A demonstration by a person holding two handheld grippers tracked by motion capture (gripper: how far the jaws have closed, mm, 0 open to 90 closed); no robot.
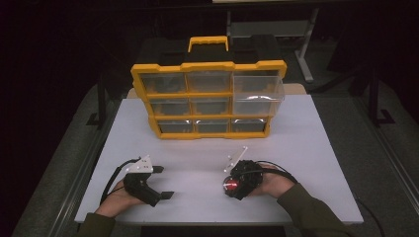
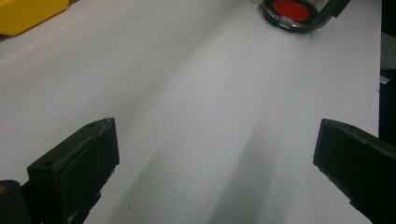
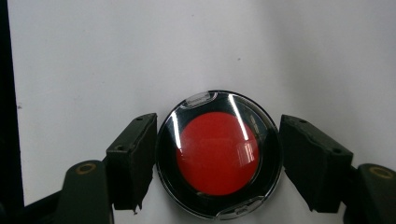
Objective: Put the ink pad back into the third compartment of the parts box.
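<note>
White tabletop lies under my cameras, with dark floor around it. At its far side stands a yellow organiser with clear drawers, its handle up; the upper right drawer sits pulled out a little.

My right gripper rests on the table near the front edge, clenched on a round black compact with a red centre and a clear lid. Through the right gripper view I see both pads pressed against its rim, one on each side, and the compact lies flat on the white surface.

My left gripper sits well apart from it, at the front left, released: its jaws stand wide with bare table between them. From the left gripper view the compact shows at the top edge.
</note>
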